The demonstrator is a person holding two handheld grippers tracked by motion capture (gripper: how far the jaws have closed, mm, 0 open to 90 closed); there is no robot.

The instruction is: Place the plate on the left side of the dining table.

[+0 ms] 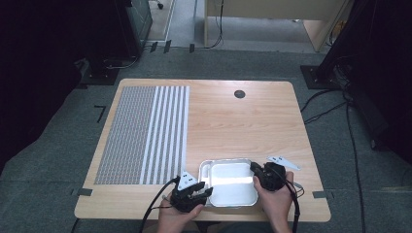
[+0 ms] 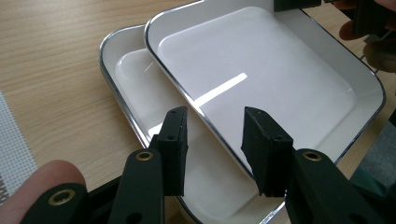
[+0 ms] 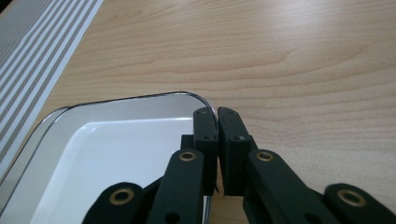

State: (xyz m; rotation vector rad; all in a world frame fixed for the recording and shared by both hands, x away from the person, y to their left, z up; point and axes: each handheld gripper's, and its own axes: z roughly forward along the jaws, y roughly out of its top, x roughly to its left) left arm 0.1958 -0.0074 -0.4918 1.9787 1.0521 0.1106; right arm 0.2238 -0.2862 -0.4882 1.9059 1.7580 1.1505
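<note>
Two white metal-rimmed trays lie stacked near the table's front edge. The upper tray (image 1: 233,187) (image 2: 261,79) (image 3: 116,149) sits shifted to the right, off the lower tray (image 1: 204,170) (image 2: 135,79). My right gripper (image 1: 253,169) (image 3: 216,114) is shut on the upper tray's rim at its far right corner. At the trays' front left corner, my left gripper (image 1: 206,191) (image 2: 212,123) is open. Its jaws stand on either side of the upper tray's left rim, not touching it. The right gripper's jaws (image 2: 299,4) show at the far side of the upper tray.
A grey mat (image 1: 143,133) (image 3: 42,37) with dots and stripes covers the table's left part. A black round grommet (image 1: 239,93) sits at the back of the bare wooden table (image 1: 243,126). Cables lie on the floor to the right.
</note>
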